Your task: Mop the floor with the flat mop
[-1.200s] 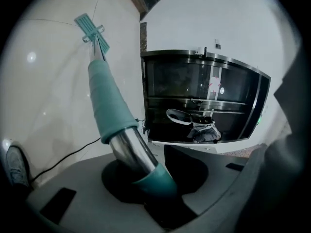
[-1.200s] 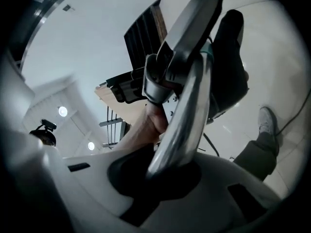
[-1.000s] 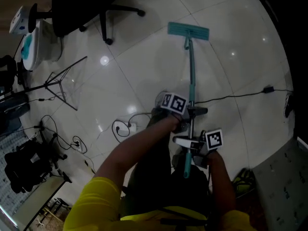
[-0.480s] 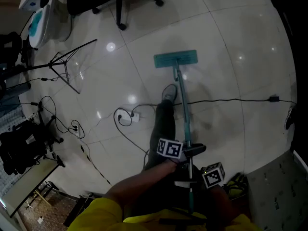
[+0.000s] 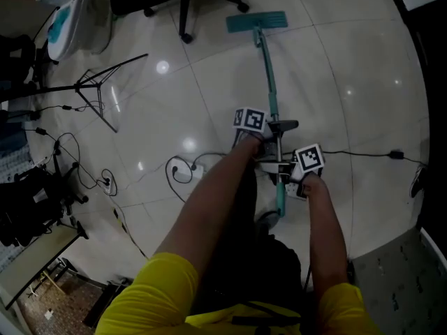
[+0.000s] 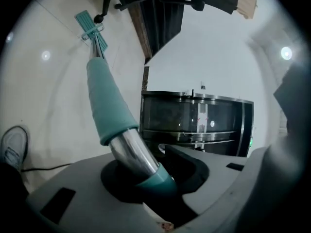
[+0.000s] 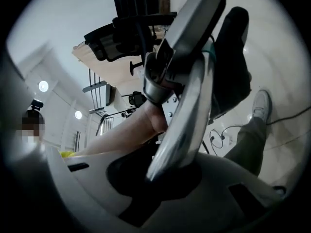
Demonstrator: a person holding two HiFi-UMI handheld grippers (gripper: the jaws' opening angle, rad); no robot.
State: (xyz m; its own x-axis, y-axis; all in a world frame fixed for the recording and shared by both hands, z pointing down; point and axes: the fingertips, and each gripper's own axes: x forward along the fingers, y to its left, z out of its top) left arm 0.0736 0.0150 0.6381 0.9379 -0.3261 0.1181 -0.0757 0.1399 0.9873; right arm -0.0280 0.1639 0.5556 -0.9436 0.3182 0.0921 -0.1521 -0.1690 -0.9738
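Note:
The flat mop has a teal head [image 5: 256, 21] lying flat on the pale tiled floor at the top of the head view, and a teal and metal handle [image 5: 269, 82] running back toward me. My left gripper [image 5: 272, 128] is shut on the handle, higher up the pole; in the left gripper view the handle [image 6: 112, 106] rises from the jaws to the mop head [image 6: 90, 25]. My right gripper [image 5: 286, 176] is shut on the handle nearer its end, where the metal pole [image 7: 187, 106] sits between the jaws.
An office chair base [image 5: 185, 5] stands just left of the mop head. A black cable [image 5: 363, 153] crosses the floor to the right of the grippers. A folded stand [image 5: 98, 93], a white plug with coiled cords [image 5: 183, 169] and dark gear [image 5: 28, 208] lie at left. My shoe [image 6: 12, 147] is near the handle.
The mop head has slid forward, away from me, toward the chair base. Both grippers moved forward with the handle and my arms are stretched out further.

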